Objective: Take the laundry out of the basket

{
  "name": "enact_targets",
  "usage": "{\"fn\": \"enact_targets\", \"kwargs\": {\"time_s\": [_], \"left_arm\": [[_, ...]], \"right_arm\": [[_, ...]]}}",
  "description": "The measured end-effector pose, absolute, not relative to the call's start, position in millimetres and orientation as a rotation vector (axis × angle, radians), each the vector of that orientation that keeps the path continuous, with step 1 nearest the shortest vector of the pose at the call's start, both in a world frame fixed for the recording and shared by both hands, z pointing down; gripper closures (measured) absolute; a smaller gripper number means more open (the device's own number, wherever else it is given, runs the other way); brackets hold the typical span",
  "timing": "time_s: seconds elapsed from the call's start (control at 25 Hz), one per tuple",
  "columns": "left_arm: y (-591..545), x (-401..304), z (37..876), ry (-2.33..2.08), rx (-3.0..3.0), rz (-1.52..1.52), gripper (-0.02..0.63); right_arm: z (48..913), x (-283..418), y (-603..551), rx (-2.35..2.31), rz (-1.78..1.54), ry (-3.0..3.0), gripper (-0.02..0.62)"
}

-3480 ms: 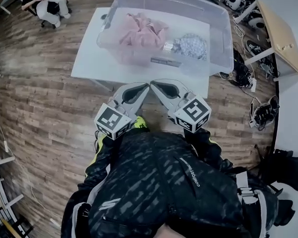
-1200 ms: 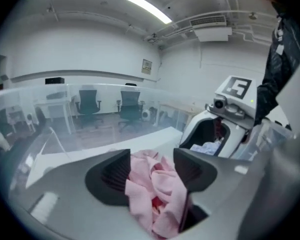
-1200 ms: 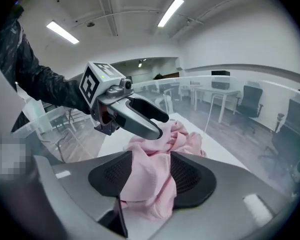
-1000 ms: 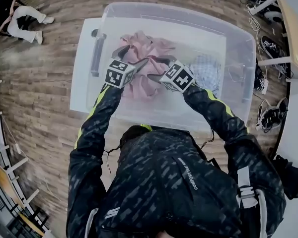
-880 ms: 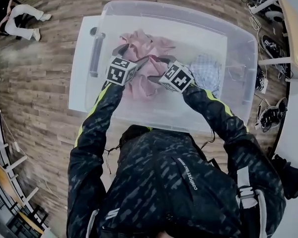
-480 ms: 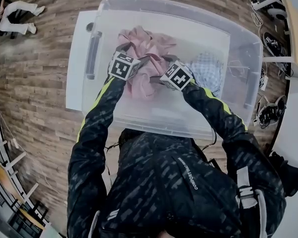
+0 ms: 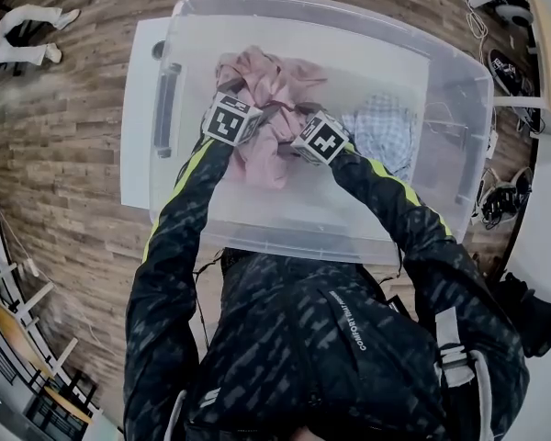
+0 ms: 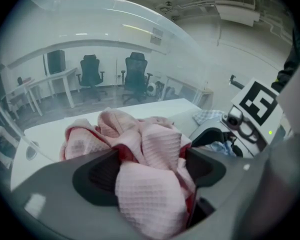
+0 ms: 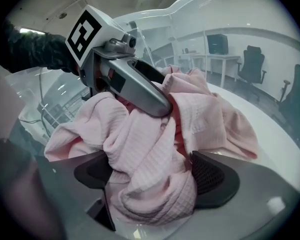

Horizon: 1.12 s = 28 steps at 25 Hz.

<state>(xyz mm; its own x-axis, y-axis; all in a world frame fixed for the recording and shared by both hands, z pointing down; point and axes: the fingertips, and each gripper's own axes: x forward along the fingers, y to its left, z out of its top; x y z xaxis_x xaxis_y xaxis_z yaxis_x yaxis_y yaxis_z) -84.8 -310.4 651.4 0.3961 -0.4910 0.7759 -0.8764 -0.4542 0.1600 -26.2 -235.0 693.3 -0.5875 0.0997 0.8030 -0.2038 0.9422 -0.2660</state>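
A crumpled pink waffle-knit garment (image 7: 268,76) lies at the left of the clear plastic bin (image 7: 461,76). Both grippers reach down into it side by side. My left gripper (image 7: 250,101) straddles a fold of the pink cloth (image 8: 155,149), which fills the gap of my left gripper (image 8: 150,170); its jaws have just been opening and stand wide. My right gripper (image 7: 294,125) is sunk into the same garment (image 9: 150,134). A bunch of it sits between the pads of my right gripper (image 9: 151,176), whose jaws have just been opening too. The left gripper's finger (image 9: 140,89) lies just ahead.
A blue-and-white checked cloth (image 7: 383,131) lies in the bin's right half, also visible behind the right gripper as checked fabric (image 8: 210,116). The bin stands on a white table (image 7: 136,108). A person (image 7: 23,21) sits on the wooden floor at far left. Cables (image 7: 496,205) lie right.
Both grippers have come from in front of the body into the bin and sunk lower into the pink garment. Cloth now lies between both pairs of jaws.
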Motion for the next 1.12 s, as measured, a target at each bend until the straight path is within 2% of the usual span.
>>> {"fn": "enact_targets", "kwargs": {"time_s": [0.32,0.72,0.84,1.0,1.12], "left_arm": [[-314,-84,649,-1.17,2.104,0.793,0.201],[-315,-86,645,-1.182,2.108,0.698,0.289],[-315,-88,643,-1.196,2.101,0.663,0.316],[-313,-86,636,-1.195,2.109,0.614,0.369],[-313,-83,630,-1.196,2.132,0.612,0.397]], "right_arm": [[700,-56,-231,0.027,0.392,-2.236,0.115],[707,-88,-235,0.019,0.296,-2.316,0.13],[702,-92,-237,0.027,0.295,-2.359,0.195],[687,-93,-241,0.077,0.294,-2.436,0.384],[678,-97,-246,0.098,0.225,-2.48,0.443]]}}
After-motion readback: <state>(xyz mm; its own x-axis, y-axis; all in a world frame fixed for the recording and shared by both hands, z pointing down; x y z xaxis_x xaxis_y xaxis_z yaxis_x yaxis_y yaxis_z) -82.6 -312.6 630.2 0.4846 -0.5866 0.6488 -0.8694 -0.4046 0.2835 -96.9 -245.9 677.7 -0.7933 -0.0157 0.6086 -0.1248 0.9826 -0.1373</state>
